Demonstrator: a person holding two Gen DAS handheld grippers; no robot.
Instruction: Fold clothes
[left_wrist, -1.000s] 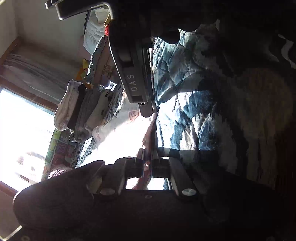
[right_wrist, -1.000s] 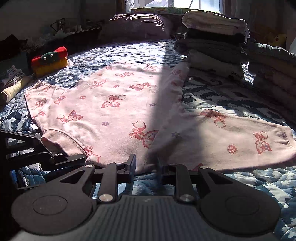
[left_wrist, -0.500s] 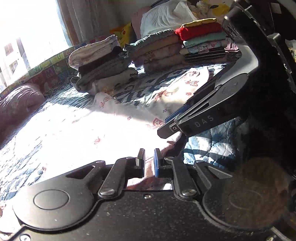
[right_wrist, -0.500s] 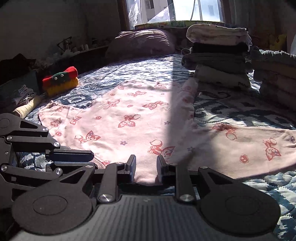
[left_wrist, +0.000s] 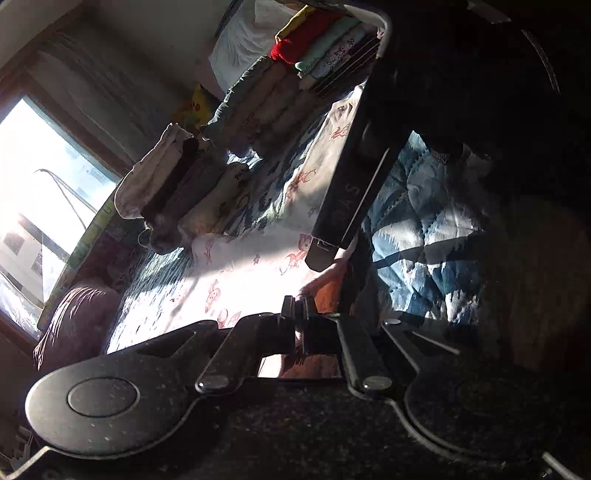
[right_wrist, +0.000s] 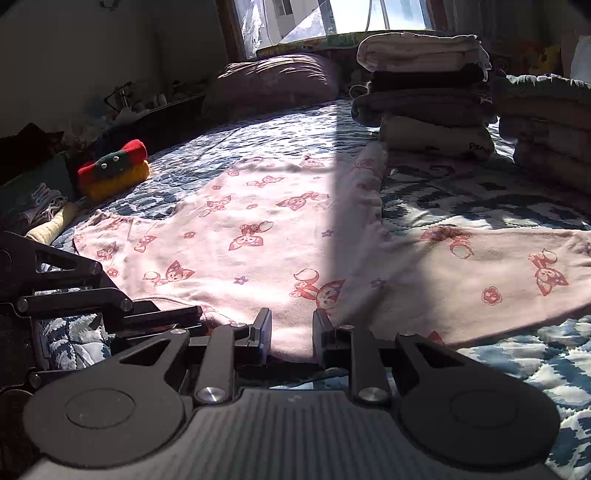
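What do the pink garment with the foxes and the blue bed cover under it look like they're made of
The pink garment looks like thin, soft knit cotton with a matte finish: it lies limp and flat with small wrinkles, and the fox print sits dull on it. The blue bed cover looks like a quilted, padded fabric: stitched lines puff it into raised cells. Exact fibres can't be told.
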